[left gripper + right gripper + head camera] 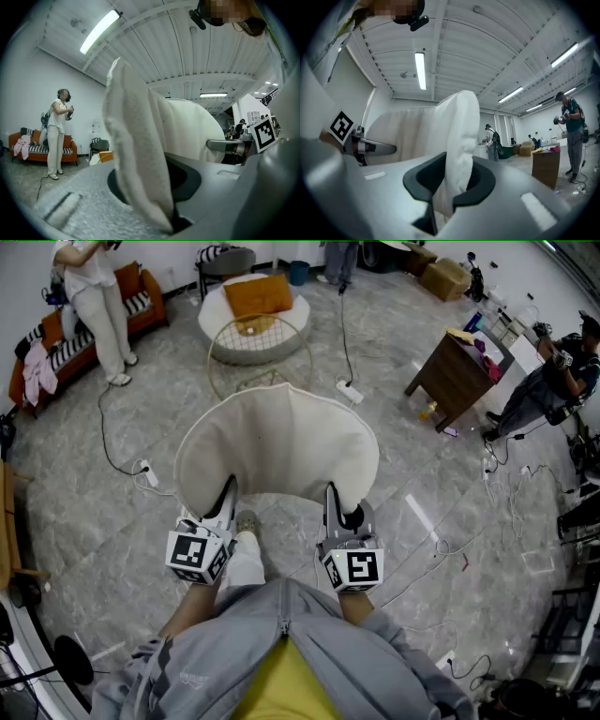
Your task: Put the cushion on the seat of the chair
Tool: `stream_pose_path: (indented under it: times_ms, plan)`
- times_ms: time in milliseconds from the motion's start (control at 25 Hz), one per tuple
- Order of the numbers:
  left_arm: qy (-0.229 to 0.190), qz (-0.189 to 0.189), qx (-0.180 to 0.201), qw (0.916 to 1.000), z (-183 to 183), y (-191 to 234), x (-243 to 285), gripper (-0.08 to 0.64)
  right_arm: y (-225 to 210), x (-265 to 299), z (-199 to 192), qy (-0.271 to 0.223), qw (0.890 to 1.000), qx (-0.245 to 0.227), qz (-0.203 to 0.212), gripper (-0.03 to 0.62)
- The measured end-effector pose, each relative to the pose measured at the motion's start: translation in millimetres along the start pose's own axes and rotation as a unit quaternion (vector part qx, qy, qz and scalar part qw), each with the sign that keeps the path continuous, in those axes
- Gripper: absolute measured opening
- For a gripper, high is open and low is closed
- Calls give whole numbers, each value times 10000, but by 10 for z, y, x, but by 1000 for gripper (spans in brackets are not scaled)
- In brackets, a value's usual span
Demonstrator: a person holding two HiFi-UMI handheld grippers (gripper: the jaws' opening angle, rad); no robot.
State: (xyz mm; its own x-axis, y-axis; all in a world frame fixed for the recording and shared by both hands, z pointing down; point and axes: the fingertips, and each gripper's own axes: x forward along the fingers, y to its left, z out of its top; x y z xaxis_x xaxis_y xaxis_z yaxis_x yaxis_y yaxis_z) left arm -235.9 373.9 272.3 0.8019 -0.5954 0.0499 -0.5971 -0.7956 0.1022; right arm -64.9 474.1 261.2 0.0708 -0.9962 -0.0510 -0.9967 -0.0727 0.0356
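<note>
Head view, from above: gripping a cream cushion (277, 442) at its near edge, with the left gripper (227, 491) on the left corner and the right gripper (332, 495) on the right corner. Held spread out and roughly level above the grey floor (412, 474), in front of the person's grey jacket (281, 652). Not lying on any seat. Just beyond the far edge, a gold wire chair (260, 360), its near rim partly covered in the picture by the cushion; touching or apart, not possible to tell. Behind the chair, a round white table (281, 329) with an orange pillow (257, 294) on top.

Left gripper view: jaws closed on a thick fold of the cushion (136, 140), with the fabric pinched tight between them and rising upward past the camera.

Right gripper view: the same way, jaws pressed together on the edge of the cushion (457, 140), with the white fabric squeezed in the narrow gap.

Around the room: an orange sofa (66, 338) at the far left with a standing person (98, 301) just beside it, a brown wooden cabinet (457, 376) at the right with another person (553, 381) near it, and cables (122, 451) lying on the floor.
</note>
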Motion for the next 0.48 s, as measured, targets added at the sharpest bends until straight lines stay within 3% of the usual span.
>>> stream_pose_path:
  times_ms: [160,480]
  plan:
    - [53,-18,-8,10000,-31,299,282,55,-35,403,-132,105,9997,196,55,53]
    - [4,-203,-42,9998,144,1140,1061,55,-72,1537,-88,91,9999,47,-99,61]
